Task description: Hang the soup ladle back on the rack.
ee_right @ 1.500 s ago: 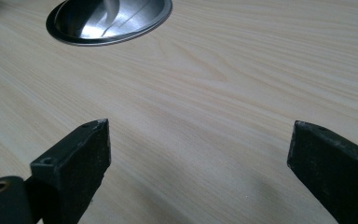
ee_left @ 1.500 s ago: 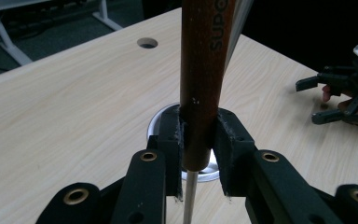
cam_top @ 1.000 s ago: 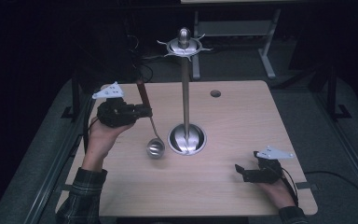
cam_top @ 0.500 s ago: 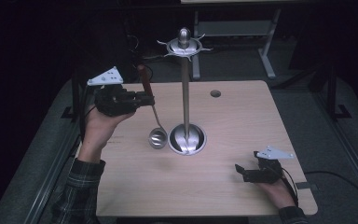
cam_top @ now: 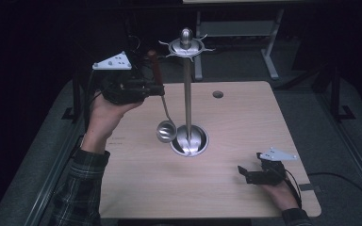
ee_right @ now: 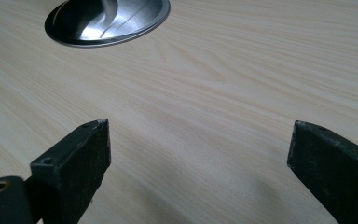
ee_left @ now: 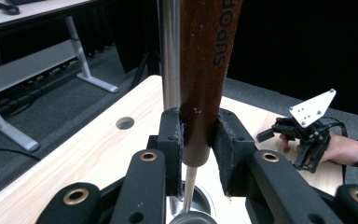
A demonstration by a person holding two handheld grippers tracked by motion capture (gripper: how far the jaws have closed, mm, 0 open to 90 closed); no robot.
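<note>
We record the right gripper with its two black jaws rising from the bottom edge and standing wide apart, nothing between them. The left jaw shows a small hole on its upper face and a brass-coloured rivet at its base. Beneath and beyond the jaws lies a pale wooden table, its grain running across. At the top left sits a round, polished metal base, flat on the table, well apart from the jaws.
</note>
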